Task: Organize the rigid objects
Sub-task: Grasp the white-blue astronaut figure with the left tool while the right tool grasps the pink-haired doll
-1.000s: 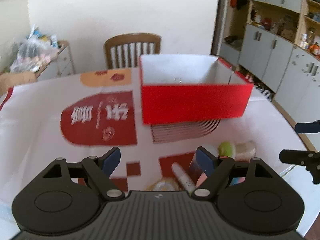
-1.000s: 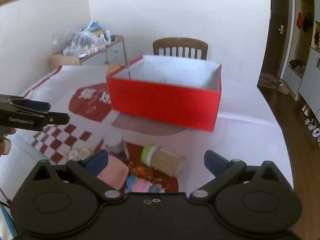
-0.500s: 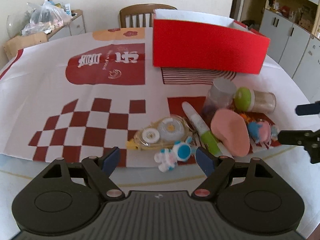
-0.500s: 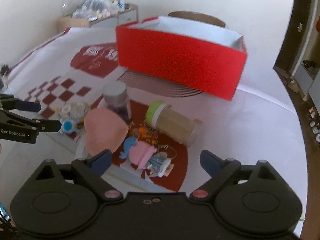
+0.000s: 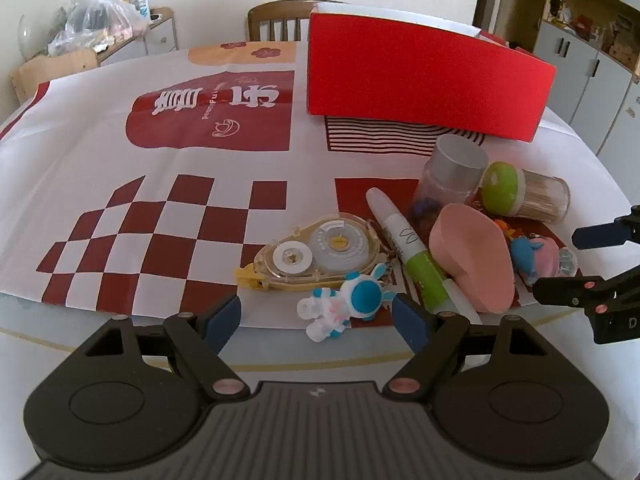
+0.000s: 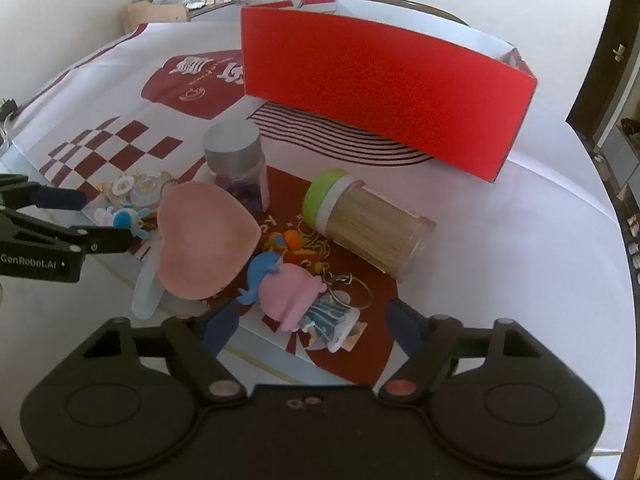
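While both tools hang above the near edge of the table (image 5: 80,344), neither holds anything. Left gripper (image 5: 318,318): jaws spread wide, straddling a small astronaut figure (image 5: 342,304) that lies on the cloth between the fingertips without visible contact. Right gripper (image 6: 310,326): jaws likewise spread wide, flanking a pink-and-blue doll keychain (image 6: 292,294) near the same edge.

Loose items form one cluster on the patterned cloth (image 5: 160,216) toward the near right part of the table. A clear correction-tape dispenser (image 5: 316,250) lies just behind the astronaut. Beside it, a white-and-green marker (image 5: 408,246) lies pointing away from the near edge, its near end tucked under a pink heart-shaped dish (image 6: 200,240). Behind the dish stands an upright clear jar with a grey lid (image 6: 236,160). A toothpick holder with a green cap (image 6: 360,220) lies on its side to the right of the jar.

A red box (image 6: 380,88), open at the top with a white interior, stands farther back, toward the far right part of the table, well apart from the cluster. A wooden chair (image 5: 280,20) stands beyond the far edge.
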A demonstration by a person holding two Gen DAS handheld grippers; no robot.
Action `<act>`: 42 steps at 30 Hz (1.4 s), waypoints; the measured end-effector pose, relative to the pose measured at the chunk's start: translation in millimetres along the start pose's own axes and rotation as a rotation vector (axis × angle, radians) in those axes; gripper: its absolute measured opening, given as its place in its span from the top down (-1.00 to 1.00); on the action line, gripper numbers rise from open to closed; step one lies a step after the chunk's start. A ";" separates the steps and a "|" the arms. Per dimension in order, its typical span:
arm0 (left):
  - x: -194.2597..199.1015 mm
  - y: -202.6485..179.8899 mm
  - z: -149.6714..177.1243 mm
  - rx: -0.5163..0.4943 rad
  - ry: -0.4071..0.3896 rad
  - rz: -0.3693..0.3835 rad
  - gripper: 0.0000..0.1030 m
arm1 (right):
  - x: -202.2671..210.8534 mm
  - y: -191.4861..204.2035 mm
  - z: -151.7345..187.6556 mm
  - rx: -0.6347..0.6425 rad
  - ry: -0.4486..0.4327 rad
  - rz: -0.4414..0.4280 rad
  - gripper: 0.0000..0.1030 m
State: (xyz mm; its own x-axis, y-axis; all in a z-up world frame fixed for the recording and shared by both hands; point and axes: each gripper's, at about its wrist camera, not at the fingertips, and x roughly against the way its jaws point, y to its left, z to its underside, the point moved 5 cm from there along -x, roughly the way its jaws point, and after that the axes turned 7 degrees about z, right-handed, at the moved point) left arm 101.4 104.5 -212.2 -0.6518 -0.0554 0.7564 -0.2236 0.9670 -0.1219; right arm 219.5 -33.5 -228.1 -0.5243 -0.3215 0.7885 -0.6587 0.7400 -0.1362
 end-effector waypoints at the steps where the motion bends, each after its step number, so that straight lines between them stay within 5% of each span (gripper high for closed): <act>1: -0.4 0.3 0.2 0.005 0.001 0.005 -0.60 | -0.9 0.6 0.0 0.005 0.003 -0.003 -0.48; 13: -6.4 -5.1 -3.6 0.017 0.018 0.038 -0.43 | -13.2 5.7 -3.1 0.014 0.032 -0.020 -0.43; 26: -7.0 -13.2 -3.4 -0.062 0.002 0.061 0.17 | -13.8 9.4 -4.2 0.009 0.018 -0.006 -0.32; 29: -6.3 -11.9 -2.9 -0.059 -0.001 0.072 0.19 | -11.6 8.2 -3.4 -0.010 0.004 0.003 -0.03; 42: -0.2 -10.6 -0.7 -0.034 -0.001 0.088 0.20 | -2.7 -1.7 7.2 -0.114 0.004 -0.003 -0.02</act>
State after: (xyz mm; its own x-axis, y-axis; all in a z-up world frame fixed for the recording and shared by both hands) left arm 104.3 94.5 -210.6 -0.6684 0.0303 0.7432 -0.1405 0.9761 -0.1661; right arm 218.2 -38.1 -234.3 -0.5202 -0.3216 0.7912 -0.5947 0.8013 -0.0653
